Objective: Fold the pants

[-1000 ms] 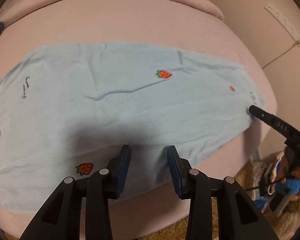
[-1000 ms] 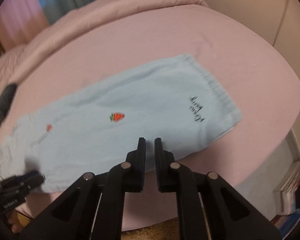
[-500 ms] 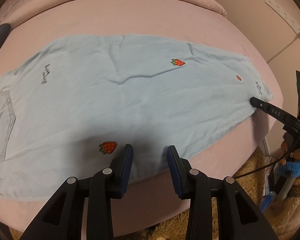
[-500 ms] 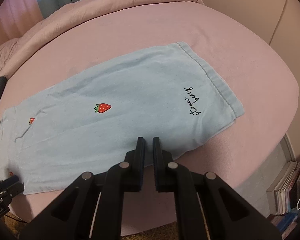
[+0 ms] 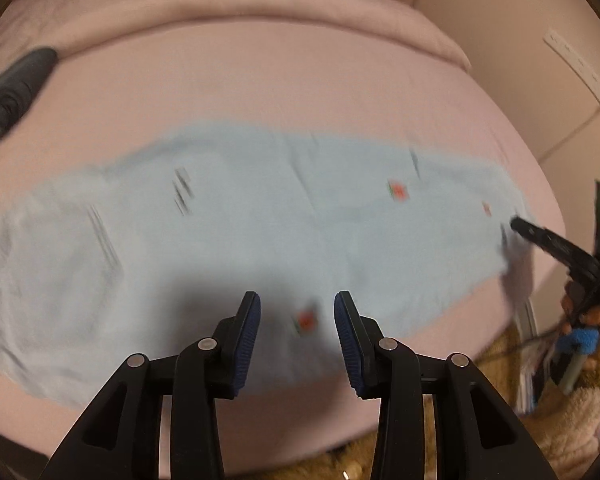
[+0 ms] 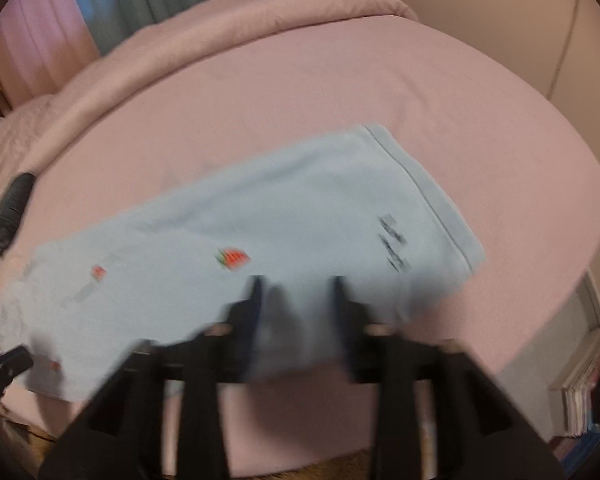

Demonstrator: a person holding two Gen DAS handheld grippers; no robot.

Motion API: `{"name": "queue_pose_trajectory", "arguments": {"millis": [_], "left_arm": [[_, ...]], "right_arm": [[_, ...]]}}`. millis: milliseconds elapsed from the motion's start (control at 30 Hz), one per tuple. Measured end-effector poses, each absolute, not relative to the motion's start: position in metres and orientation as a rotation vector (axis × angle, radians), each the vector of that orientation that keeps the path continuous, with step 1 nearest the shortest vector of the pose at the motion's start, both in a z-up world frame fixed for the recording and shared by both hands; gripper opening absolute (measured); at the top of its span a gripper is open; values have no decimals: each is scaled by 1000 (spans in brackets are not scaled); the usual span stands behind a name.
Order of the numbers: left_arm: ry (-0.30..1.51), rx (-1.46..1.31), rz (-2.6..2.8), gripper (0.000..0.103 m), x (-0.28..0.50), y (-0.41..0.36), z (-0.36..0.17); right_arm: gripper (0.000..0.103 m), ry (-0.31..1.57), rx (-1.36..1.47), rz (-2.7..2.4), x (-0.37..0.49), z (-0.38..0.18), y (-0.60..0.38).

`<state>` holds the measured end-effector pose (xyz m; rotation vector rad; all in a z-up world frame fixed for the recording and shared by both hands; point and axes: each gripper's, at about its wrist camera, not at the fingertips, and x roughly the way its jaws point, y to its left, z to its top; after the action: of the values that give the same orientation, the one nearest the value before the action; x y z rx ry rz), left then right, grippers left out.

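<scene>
Across both wrist views stretches a bed (image 5: pixel 300 80) covered in a smooth pink sheet, with a thick pink duvet (image 6: pixel 220 40) bunched along its far side and a beige wall beyond.

On the sheet lie the pants (image 5: pixel 260 220), pale blue, spread flat and lengthwise across the bed, close to its near edge. Both pictures are blurred, so fine detail is soft. Small red strawberry patches (image 6: pixel 234 259) dot the cloth, and dark script lettering (image 6: pixel 394 246) sits near the hemmed end (image 6: pixel 424 196), which points to the right in the right wrist view.

The left gripper (image 5: pixel 297 318) hovers over the near long edge of the pants, its blue-padded fingers (image 5: pixel 248 320) standing apart with nothing pressed between them; one strawberry patch shows on the cloth in the gap. The right gripper (image 6: pixel 296 304) hangs over the near edge of the pants close to the hemmed end. Its jaws are opening, and blue cloth shows in the space between them, though the blur hides whether the pads touch it. In the left wrist view that same gripper appears far right, its tip at the end of the pants, held by a hand (image 5: pixel 596 320).

A dark object (image 5: pixel 16 88) rests on the bed at far left. A white power strip (image 5: pixel 576 68) is fixed to the wall, and stacked books (image 6: pixel 588 380) stand on the floor beside the bed.
</scene>
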<state>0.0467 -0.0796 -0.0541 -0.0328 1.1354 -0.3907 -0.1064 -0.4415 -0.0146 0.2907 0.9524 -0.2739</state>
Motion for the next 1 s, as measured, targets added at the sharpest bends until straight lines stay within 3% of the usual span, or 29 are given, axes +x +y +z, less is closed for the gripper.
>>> {"name": "queue_pose_trajectory", "arguments": {"millis": [167,333,633,767,833,867,1000], "left_arm": [[1096,-90,-338,44,100,-73,-55],[1183,-19,-176,44,142,-71,-100],[1153,41,-112,45,125,-62,-107],[1199,-23,-146,45,110,-54,-100],[1196,-40,-245,46,98,-66,-90],[1186,-43,-282,48,93,-74,-86],[1164,-108,-508,59,68,-118,-74]], "right_arm": [[55,929,312,-170,-58,-1,-434],[52,1003,354,-141,-5,-29,-431],[43,970,235,-300,0,-46,-438],[51,895,290,-331,-38,-21,-465],[71,863,351,-330,-64,-10,-484],[75,855,370,-345,-81,-5,-494],[78,838,395,-401,-133,1,-517]]}}
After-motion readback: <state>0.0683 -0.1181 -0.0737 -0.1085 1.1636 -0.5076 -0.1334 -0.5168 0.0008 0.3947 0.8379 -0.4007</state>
